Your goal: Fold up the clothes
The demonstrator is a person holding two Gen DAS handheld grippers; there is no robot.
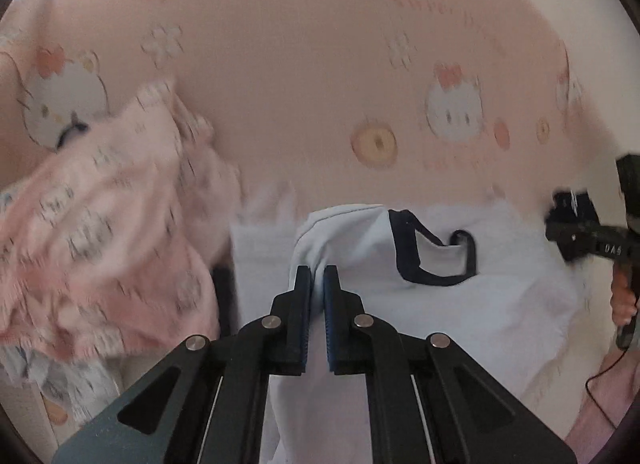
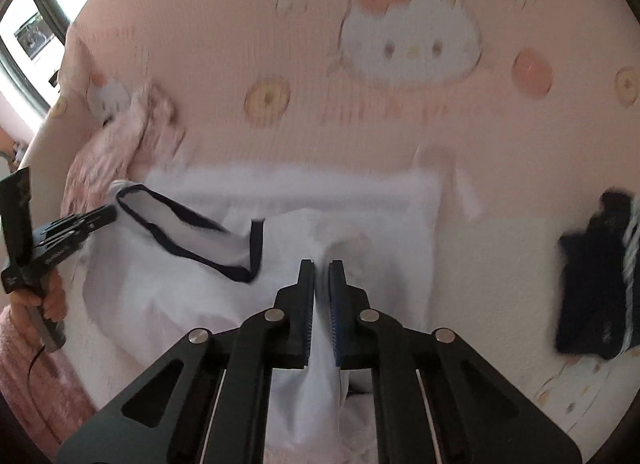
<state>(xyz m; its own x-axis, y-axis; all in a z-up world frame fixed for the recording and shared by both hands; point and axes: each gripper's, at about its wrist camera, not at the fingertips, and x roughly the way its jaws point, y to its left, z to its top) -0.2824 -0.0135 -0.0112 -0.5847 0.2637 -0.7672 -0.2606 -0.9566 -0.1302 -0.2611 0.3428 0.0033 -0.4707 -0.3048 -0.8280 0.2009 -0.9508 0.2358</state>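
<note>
A white shirt (image 1: 460,304) with a dark navy collar trim (image 1: 432,260) lies on the pink cartoon-print bedsheet (image 1: 300,63). My left gripper (image 1: 318,276) is shut on a pinched fold of the shirt near the collar. In the right wrist view the same shirt (image 2: 280,232) and its navy trim (image 2: 188,232) show, and my right gripper (image 2: 322,270) is shut on another fold of it. Each gripper also shows in the other's view: the right one (image 1: 560,219) at the shirt's right edge, the left one (image 2: 108,213) at the collar.
A crumpled pink printed garment (image 1: 100,244) lies left of the shirt, also seen in the right wrist view (image 2: 120,143). A folded dark navy garment (image 2: 600,276) lies to the right. A window (image 2: 36,27) is at the far left beyond the bed.
</note>
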